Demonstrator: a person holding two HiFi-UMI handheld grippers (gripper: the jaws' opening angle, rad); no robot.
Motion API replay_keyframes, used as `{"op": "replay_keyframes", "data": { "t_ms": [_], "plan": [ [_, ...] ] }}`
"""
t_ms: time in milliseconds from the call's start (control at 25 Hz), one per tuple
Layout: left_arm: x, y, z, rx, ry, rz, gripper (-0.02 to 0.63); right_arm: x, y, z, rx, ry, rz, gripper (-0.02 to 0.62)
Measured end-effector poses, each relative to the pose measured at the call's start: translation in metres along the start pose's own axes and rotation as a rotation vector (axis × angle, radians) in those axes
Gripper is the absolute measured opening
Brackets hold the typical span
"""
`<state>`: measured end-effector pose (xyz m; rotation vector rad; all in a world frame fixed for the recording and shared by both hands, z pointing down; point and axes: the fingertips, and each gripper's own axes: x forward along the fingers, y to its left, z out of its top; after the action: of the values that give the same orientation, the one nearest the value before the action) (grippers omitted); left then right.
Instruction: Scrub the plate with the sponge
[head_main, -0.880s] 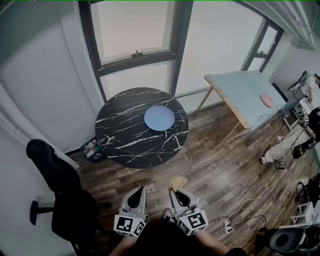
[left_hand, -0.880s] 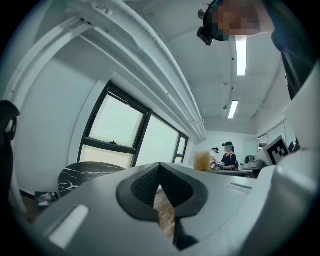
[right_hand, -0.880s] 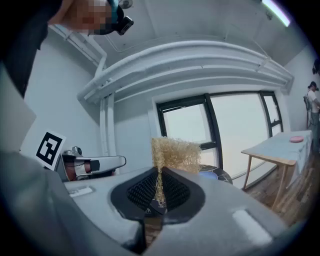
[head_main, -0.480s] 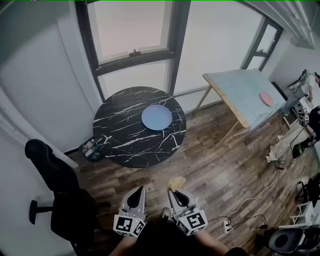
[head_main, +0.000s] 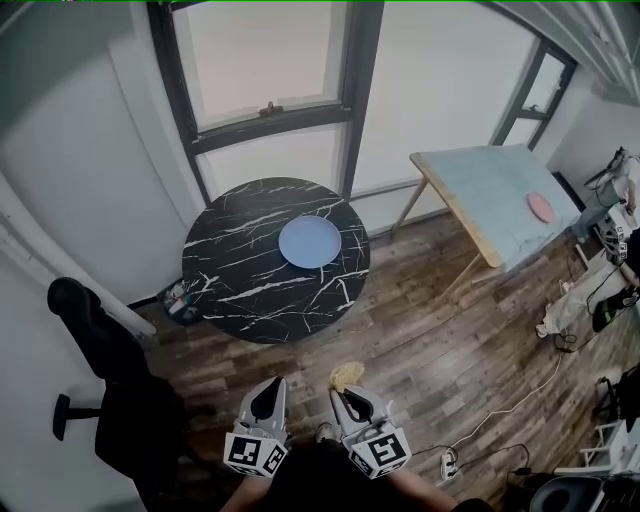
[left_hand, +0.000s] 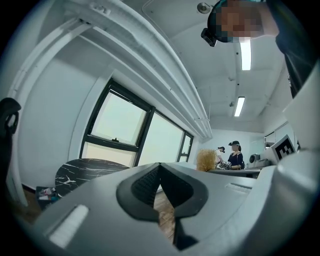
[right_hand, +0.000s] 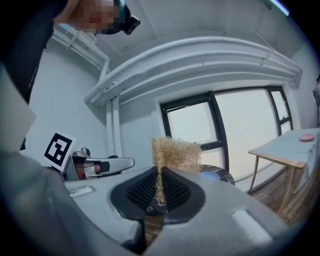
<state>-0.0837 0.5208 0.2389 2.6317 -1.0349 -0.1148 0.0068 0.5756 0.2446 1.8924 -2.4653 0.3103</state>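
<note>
A pale blue plate (head_main: 309, 241) lies on the round black marble table (head_main: 240, 285) under the window, far ahead of both grippers. In the head view my right gripper (head_main: 345, 385) is shut on a tan fibrous sponge (head_main: 347, 375), low in the frame over the wooden floor. The right gripper view shows the sponge (right_hand: 176, 153) pinched between the pads and standing up above them, with the plate (right_hand: 210, 174) small behind it. My left gripper (head_main: 269, 390) is beside it, shut with nothing in it; its pads (left_hand: 147, 182) meet.
A light wooden table (head_main: 495, 200) with a pink plate (head_main: 541, 208) stands at the right. A black office chair (head_main: 105, 370) is at the left. Cables and a power strip (head_main: 449, 461) lie on the floor at the right. Other people stand at the far right.
The view has shifted slightly: the round table and plate sit a little further left and lower in the picture. Both grippers have sunk lower in the frame, the sponge still held.
</note>
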Motion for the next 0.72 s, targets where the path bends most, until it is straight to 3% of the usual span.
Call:
{"op": "replay_keyframes", "data": {
  "t_ms": [360, 720],
  "plan": [
    [0.034, 0.028, -0.010, -0.004, 0.024, 0.052, 0.002, 0.033, -0.034, -0.001, 0.013, 0.019, 0.021, 0.021],
    [0.139, 0.096, -0.008, -0.055, 0.035, 0.024, 0.002, 0.130, -0.090, 0.013, -0.022, 0.026, -0.008, 0.021]
  ]
}}
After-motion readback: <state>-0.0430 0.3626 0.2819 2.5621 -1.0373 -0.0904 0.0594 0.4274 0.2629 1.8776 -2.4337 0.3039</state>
